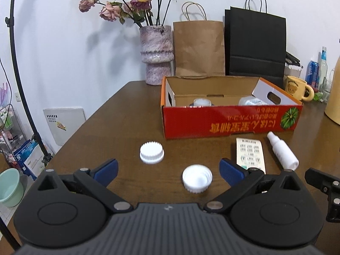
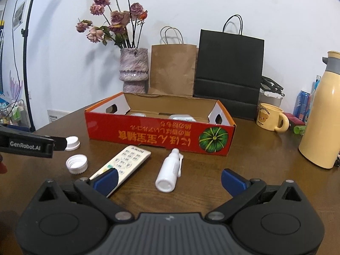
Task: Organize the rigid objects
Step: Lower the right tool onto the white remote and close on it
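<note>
The left hand-held gripper (image 1: 169, 171) and right hand-held gripper (image 2: 169, 180) are both spread, empty. Two white caps (image 1: 197, 178) (one upturned), a remote (image 2: 122, 163) and spray bottle (image 2: 169, 175) lie on the counter (image 1: 127, 116) before the red box (image 2: 159, 135).

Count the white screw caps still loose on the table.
2: a far cap, top up, left of the near cap, open side up. The box may hide others.

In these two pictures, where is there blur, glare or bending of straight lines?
Left wrist view: the lamp pole bows strongly at the fisheye edge; the red box print is slightly soft; the flowers cast soft shadows on the wall. Right wrist view: dark corners, curved table edge, faint sheen on the yellow flask, no harsh glare.
</note>
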`<act>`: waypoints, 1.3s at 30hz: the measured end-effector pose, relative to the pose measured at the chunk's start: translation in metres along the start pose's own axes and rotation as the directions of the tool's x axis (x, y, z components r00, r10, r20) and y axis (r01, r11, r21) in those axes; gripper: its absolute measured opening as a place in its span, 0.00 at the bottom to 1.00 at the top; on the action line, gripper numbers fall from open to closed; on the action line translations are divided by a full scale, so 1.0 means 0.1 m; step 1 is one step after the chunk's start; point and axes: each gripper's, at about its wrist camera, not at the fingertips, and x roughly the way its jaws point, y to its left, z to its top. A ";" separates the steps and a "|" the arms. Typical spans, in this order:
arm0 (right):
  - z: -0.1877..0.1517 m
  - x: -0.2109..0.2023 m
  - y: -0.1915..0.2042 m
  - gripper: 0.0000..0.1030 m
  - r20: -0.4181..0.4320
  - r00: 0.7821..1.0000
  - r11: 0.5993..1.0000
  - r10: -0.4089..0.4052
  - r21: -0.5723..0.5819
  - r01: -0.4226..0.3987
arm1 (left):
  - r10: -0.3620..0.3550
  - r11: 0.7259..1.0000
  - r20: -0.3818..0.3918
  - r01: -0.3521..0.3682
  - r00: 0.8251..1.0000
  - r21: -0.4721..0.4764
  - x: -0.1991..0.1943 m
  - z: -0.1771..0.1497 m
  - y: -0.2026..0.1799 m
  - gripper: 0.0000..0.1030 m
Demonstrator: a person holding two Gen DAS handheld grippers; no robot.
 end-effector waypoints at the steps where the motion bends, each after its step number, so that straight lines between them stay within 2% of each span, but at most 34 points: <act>1: -0.01 -0.01 0.01 1.00 -0.003 1.000 1.000 0.002 -0.001 -0.002 | -0.002 1.000 -0.005 0.002 1.000 0.000 -0.01 -0.02 0.01 1.00; 17: -0.04 0.04 0.21 1.00 -0.042 0.999 1.000 0.020 -0.017 -0.020 | 0.007 1.000 -0.045 -0.007 0.999 0.016 0.04 -0.14 0.15 1.00; 39: 0.08 0.44 0.63 1.00 -0.119 0.992 0.997 0.044 -0.057 -0.051 | 0.016 0.999 -0.054 -0.014 0.998 0.035 0.22 -0.10 0.45 1.00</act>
